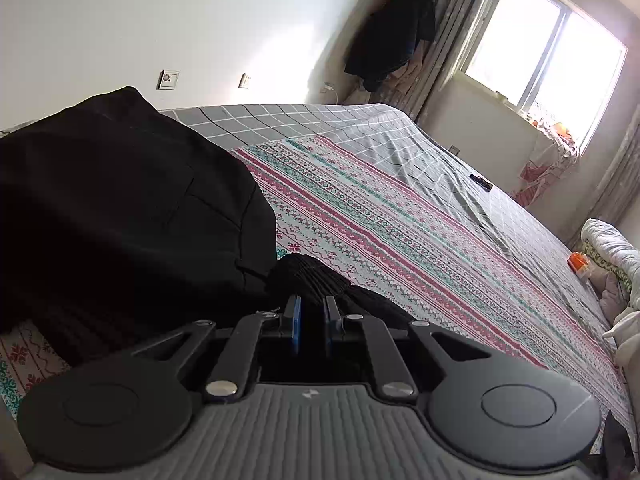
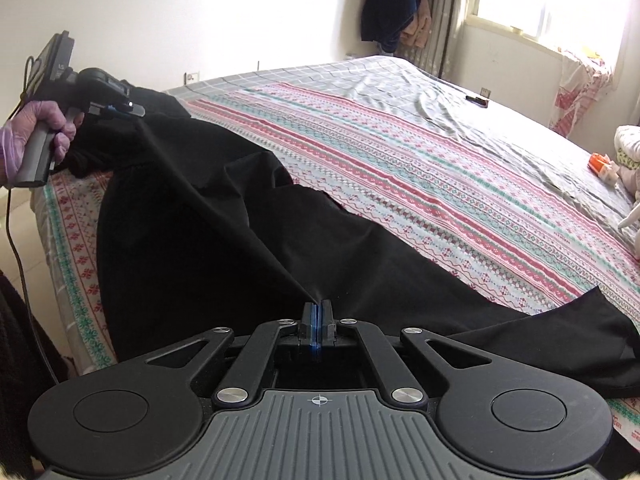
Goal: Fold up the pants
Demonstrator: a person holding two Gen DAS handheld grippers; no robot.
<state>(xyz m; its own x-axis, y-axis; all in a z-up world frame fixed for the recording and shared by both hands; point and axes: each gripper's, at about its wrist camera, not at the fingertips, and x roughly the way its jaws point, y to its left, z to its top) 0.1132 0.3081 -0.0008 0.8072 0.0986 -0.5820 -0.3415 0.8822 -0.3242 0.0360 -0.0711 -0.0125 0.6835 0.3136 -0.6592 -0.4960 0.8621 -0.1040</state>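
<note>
Black pants (image 2: 208, 216) lie along the near edge of the bed on a striped patterned blanket (image 2: 400, 168). My right gripper (image 2: 317, 307) is shut on a pinch of the pants' fabric at mid-leg, pulling it taut. My left gripper (image 1: 312, 304) is shut on the ribbed waistband (image 1: 308, 276) and holds it raised, so the cloth bulges beside it (image 1: 120, 208). The left gripper also shows in the right wrist view (image 2: 120, 109), held by a gloved hand at the far left. A leg end (image 2: 580, 332) lies at the right.
A grey checked sheet (image 1: 360, 128) covers the far bed. A small black object (image 1: 480, 182) lies on it. An orange item (image 1: 578, 262) and bedding (image 1: 612, 248) sit at the right. Dark clothes (image 1: 392, 36) hang by the window (image 1: 540, 48).
</note>
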